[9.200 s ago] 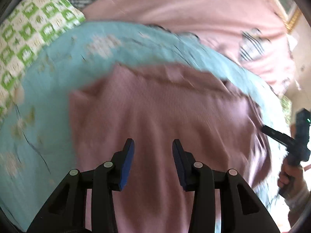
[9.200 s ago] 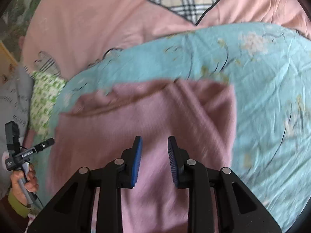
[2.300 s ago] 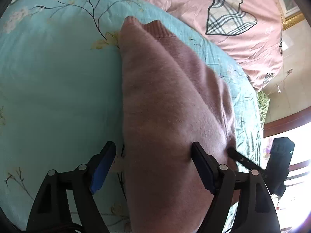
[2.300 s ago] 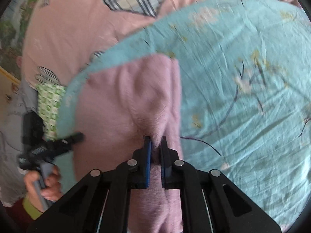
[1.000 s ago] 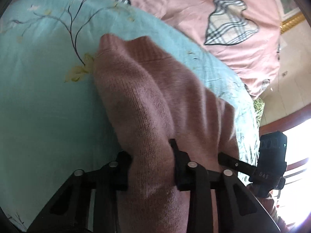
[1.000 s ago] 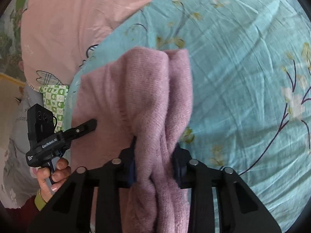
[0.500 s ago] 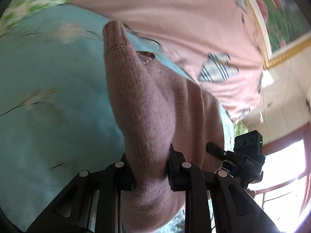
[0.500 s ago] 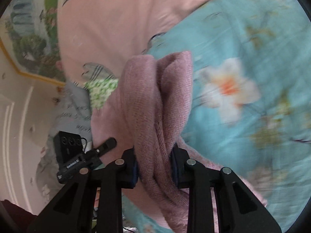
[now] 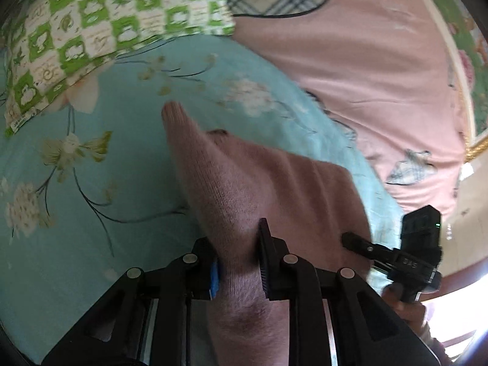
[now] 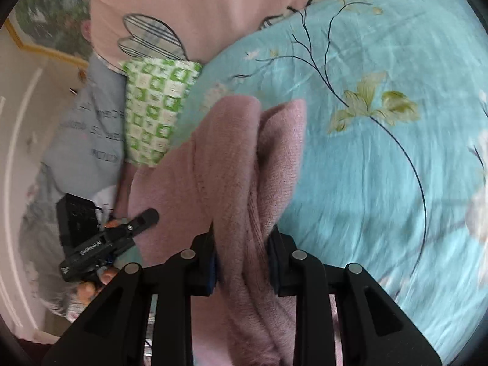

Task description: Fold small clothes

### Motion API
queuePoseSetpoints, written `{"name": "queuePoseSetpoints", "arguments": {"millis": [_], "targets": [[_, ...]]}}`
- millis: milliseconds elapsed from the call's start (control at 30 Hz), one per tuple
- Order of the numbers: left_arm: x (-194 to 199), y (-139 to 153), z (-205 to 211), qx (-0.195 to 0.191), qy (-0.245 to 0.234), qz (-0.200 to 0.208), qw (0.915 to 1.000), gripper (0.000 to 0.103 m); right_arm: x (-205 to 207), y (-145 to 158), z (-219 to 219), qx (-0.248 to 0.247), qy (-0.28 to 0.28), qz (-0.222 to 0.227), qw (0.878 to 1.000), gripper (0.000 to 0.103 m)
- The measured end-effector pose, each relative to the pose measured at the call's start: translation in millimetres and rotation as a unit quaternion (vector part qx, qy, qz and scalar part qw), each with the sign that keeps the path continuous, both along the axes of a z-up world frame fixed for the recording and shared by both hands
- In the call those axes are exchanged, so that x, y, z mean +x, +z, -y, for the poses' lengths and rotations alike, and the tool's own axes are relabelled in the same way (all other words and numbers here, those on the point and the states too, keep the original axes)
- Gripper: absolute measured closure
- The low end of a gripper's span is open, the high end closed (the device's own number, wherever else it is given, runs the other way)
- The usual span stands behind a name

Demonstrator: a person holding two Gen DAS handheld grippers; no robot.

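Observation:
A pink knitted garment (image 9: 244, 189) is stretched between both grippers above a turquoise floral sheet (image 9: 91, 140). My left gripper (image 9: 238, 253) is shut on a thick bunch of the knit, which rises to a pointed end ahead. My right gripper (image 10: 242, 253) is shut on the pink garment (image 10: 231, 158) too, two folded layers standing up between its pads. In the left wrist view the right gripper (image 9: 360, 242) shows at the lower right, at the cloth's far edge. In the right wrist view the left gripper (image 10: 143, 218) shows at the lower left, held by a hand.
A green-and-white checked cloth (image 9: 91, 21) lies at the head of the turquoise sheet (image 10: 381, 152). Behind it spreads a pink cover with plaid patches (image 9: 366, 61). A grey printed cloth (image 10: 88, 128) lies left of the checked cloth (image 10: 155, 103). A framed picture (image 10: 45, 18) hangs on the wall.
Both grippers have carried the pink garment across the sheet toward the checked cloth. The views have swung, and the cloth hangs more steeply from the jaws.

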State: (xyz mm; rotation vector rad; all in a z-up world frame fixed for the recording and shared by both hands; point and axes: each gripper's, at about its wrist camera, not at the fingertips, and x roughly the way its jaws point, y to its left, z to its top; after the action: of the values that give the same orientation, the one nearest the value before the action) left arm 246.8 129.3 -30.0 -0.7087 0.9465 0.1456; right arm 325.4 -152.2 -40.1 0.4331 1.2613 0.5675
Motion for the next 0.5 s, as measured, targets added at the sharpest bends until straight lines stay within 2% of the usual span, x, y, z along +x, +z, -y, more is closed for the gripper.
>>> {"name": "queuePoseSetpoints", "arguments": {"millis": [133, 233, 300, 400, 500], "targets": [[-5.7, -15.7, -12.1, 0.001, 0.003, -0.010, 0.9999, 0.081, 13.4, -18.9, 3.5, -0.008, -0.008, -0.012, 1.000, 0.073], [-12.1, -13.7, -5.7, 0.011, -0.002, -0.016, 0.9998, 0.077, 12.5, -20.7, 16.3, -0.001, -0.015, -0.021, 1.000, 0.063], [-22.6, -12.4, -5.1, 0.014, -0.004, -0.021, 0.9997, 0.068, 8.7, -15.0, 21.3, -0.010, -0.020, -0.016, 1.000, 0.054], [-41.9, -4.9, 4.1, 0.019, -0.005, -0.025, 0.9995, 0.061, -2.9, 2.4, 34.1, -0.027, -0.025, 0.005, 0.999, 0.053], [-69.2, -1.2, 16.7, 0.007, -0.009, -0.029, 0.9995, 0.053, -20.4, 21.9, 44.3, -0.041, -0.025, 0.026, 0.998, 0.053]]}}
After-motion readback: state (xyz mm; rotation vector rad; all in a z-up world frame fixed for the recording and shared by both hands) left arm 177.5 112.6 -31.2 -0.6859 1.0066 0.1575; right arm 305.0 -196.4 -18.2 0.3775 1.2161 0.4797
